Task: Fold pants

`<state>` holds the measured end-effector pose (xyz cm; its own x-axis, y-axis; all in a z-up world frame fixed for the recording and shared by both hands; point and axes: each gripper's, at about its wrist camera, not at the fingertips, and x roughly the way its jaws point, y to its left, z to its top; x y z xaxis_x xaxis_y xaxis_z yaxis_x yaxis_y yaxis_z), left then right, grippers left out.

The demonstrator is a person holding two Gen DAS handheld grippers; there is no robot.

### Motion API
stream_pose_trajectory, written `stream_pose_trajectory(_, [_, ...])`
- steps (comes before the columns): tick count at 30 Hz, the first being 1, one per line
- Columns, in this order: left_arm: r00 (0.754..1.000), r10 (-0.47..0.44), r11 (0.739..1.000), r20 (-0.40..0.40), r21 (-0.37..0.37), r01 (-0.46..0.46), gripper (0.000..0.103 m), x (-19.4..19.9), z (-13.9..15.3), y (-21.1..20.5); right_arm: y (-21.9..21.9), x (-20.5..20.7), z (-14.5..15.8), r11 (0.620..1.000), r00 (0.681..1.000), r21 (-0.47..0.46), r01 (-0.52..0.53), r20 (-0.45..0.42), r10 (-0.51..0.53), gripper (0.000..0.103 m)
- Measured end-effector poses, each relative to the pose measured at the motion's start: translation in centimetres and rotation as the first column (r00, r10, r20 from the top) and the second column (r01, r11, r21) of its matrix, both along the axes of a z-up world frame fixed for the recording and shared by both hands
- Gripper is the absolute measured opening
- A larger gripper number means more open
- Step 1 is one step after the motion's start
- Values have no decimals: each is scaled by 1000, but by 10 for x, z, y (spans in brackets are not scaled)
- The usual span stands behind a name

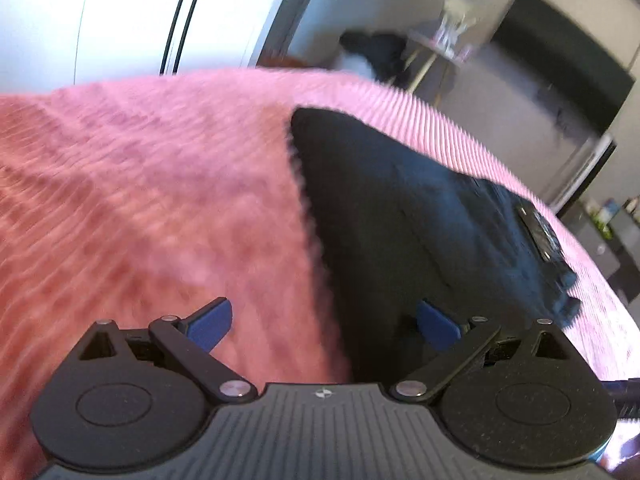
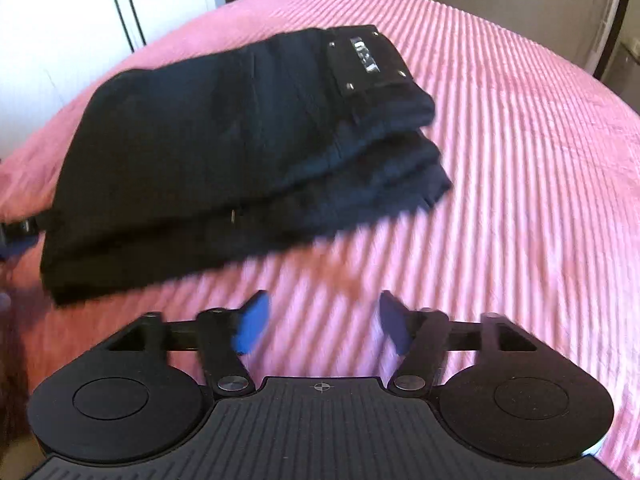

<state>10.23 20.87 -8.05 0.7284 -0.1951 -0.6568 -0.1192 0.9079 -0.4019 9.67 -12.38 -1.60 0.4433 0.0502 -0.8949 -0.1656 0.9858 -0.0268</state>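
Pants (image 2: 224,152): black, folded into a thick stack of layers, lying flat on the pink bedspread (image 2: 520,184); layered edges stepped at the right end of the stack.
Waistband patch (image 2: 366,62): dark, with metal studs and lettering, on top of the pants at their far right corner.
Right gripper (image 2: 320,326): hovering over bare bedspread just near the front edge of the pants; jaws spread wide, nothing between the blue pads (image 2: 252,330); no contact with the pants.
Left gripper (image 1: 324,326): at the left end of the pants, released, jaws wide apart; left pad over bedspread, right pad (image 1: 436,326) over the black cloth; touching or just above, cannot tell.
Bedspread: ribbed pink, under and all around the pants.
Side table (image 1: 436,50): beyond the pants, past the far edge of the bedspread, blurred.
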Motion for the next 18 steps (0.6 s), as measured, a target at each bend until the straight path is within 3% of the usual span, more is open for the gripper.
stream_pose_trajectory(3, [1000, 0, 997, -24, 71, 2, 99, -17, 27, -29, 3, -15, 14, 999, 999, -15, -34, -35, 33, 96])
stream_pose_trajectory(6, [999, -2, 989, -44, 146, 9, 99, -31, 48, -61, 6, -29, 31, 999, 999, -6, -46, -8, 46, 103])
stream_pose_trajectory(9, [996, 12, 982, -85, 190, 5, 99, -38, 62, -89, 15, -41, 34, 993, 996, -82, -87, 0, 87, 103])
stream_pose_trajectory(13, [996, 14, 965, -83, 260, 8, 99, -54, 68, -127, 3, -48, 25, 990, 989, -19, -138, 49, 139, 103])
stream_pose_trajectory(18, [983, 98, 958, -153, 284, -51, 99, -58, 57, -149, -22, -48, 8, 998, 995, 16, -62, 84, 61, 103])
